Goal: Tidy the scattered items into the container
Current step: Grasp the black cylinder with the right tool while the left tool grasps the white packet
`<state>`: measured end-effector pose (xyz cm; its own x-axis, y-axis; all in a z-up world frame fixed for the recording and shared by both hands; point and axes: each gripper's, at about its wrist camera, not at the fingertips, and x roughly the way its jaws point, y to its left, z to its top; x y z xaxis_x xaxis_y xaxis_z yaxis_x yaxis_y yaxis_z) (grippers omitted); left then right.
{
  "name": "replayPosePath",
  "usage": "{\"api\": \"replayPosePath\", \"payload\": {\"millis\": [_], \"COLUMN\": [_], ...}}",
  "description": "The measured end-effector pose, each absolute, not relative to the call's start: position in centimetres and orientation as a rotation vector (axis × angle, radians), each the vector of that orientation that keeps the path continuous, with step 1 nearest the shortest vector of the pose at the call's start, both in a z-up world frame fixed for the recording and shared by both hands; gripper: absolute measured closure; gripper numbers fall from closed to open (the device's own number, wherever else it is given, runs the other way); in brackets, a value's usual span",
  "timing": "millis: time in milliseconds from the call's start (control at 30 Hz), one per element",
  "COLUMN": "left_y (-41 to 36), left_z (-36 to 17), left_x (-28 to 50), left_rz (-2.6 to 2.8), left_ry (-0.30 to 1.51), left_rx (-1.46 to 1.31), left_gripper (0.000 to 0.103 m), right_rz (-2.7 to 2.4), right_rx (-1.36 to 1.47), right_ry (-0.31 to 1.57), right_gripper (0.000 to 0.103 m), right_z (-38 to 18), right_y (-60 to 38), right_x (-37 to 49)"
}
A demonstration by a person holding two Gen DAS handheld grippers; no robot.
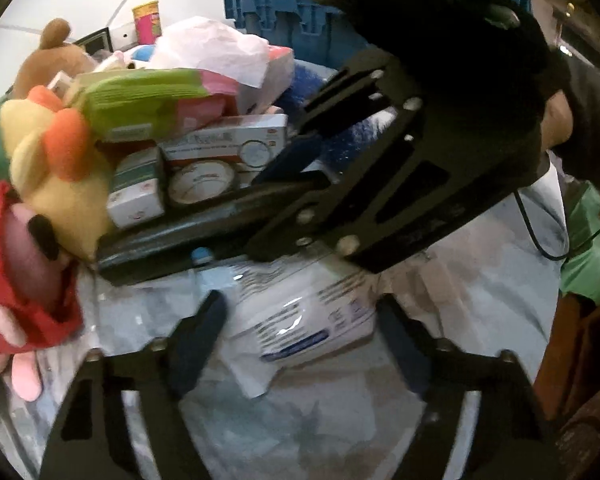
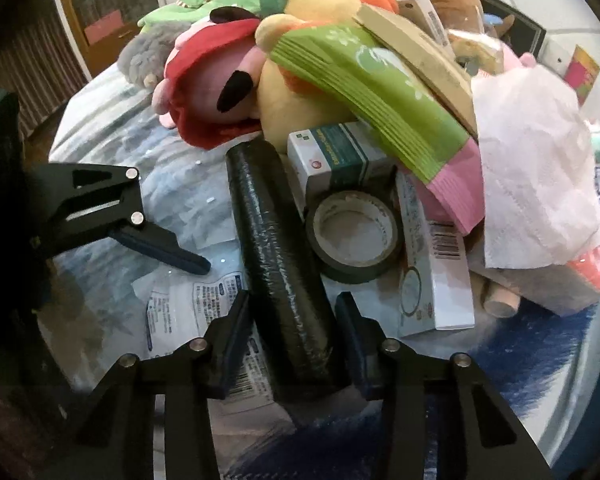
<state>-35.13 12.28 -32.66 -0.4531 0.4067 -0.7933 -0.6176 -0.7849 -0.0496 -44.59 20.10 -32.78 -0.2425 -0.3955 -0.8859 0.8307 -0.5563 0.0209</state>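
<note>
The surface is a bed or padded top under a pale blue, crumpled cover (image 2: 112, 128); which of the two cannot be told. A blue ribbed crate (image 1: 284, 4) stands behind the heap in the left wrist view and is judged to be the container.

Items are heaped: a red and pink plush (image 2: 208, 92), a yellow plush (image 2: 300, 92), a green and pink paper pack (image 2: 380, 108), a small green-printed box (image 2: 340, 156), a long white carton (image 2: 436, 264), a roll of dark tape (image 2: 354, 236) and a white tissue sheet (image 2: 540, 184).

At the near edge of the heap lies a black film-wrapped roll (image 2: 284, 264), touching the tape roll on one side. The right hand-held gripper (image 2: 296, 344) straddles the roll's near end, a pad on each flank. The pads appear to meet the wrap, though firm pressure cannot be confirmed.

The left hand-held gripper (image 1: 300, 344) stands with jaws apart, nothing gripped, above a flat printed plastic packet (image 1: 300, 320) on the cover beside the roll.

Handling judgement: the roll looks stiff and fairly dense, with a glossy skin that may slip; a hold this near the end risks the far end drooping, so a grip closer to the middle would be steadier. The packet looks light, limp and slick; pinching one raised edge is advisable.
</note>
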Motion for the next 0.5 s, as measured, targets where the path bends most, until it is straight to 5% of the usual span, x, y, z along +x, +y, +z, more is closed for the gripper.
{"api": "replayPosePath", "payload": {"millis": [233, 500], "left_y": [12.4, 11.6], "left_z": [-32.6, -32.5], "left_x": [-34.3, -33.3], "left_rz": [2.233, 2.281], "left_ry": [0.37, 0.378], "left_rx": [-1.102, -1.078], "left_gripper": [0.038, 0.058], "right_rz": [-1.962, -2.055], "right_rx": [1.157, 1.131], "right_ry": [0.594, 0.527], "right_gripper": [0.062, 0.065], "right_z": [-32.3, -30.6], "right_y": [20.4, 20.6], "right_x": [-43.7, -41.9]}}
